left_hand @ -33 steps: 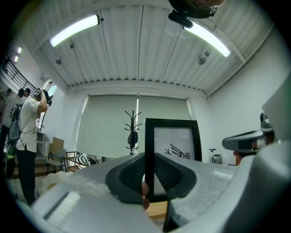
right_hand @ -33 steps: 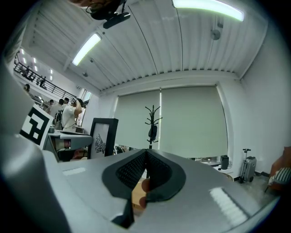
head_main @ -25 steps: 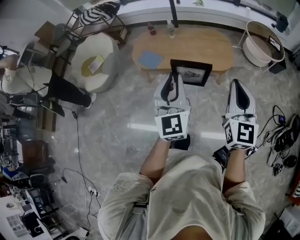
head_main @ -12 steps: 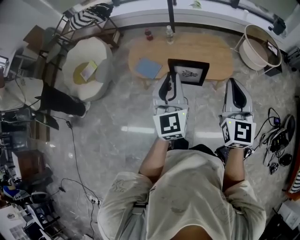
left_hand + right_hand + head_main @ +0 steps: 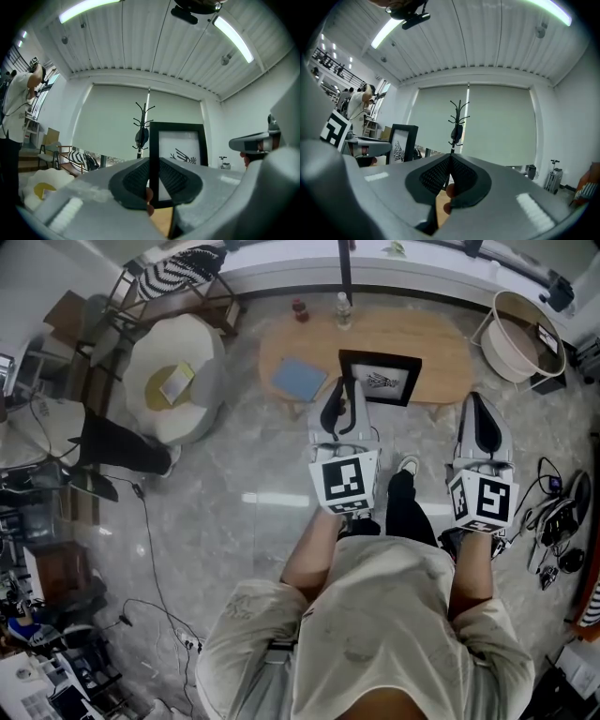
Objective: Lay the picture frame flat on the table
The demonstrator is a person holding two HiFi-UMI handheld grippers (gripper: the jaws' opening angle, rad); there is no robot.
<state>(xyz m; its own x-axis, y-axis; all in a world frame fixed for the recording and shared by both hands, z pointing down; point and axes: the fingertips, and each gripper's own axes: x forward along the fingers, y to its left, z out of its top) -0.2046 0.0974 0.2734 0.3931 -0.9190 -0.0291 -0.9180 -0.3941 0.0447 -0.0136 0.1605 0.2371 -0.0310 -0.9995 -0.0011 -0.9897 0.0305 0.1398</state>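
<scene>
One black picture frame [image 5: 380, 378], upright on the far wooden table [image 5: 441, 352] right of a blue pad [image 5: 300, 378]: probably light and stiff, yet tippy and perhaps glazed, so best pinched by the rigid side border, never the pane, and eased down on its back. Left gripper [image 5: 344, 390] at the table's near edge, jaws partly apart with the frame's left border lined up in the gap, pads not visibly pressing on it. Right gripper [image 5: 478, 404] well off to the right, near the table's right end, jaws together on nothing.
</scene>
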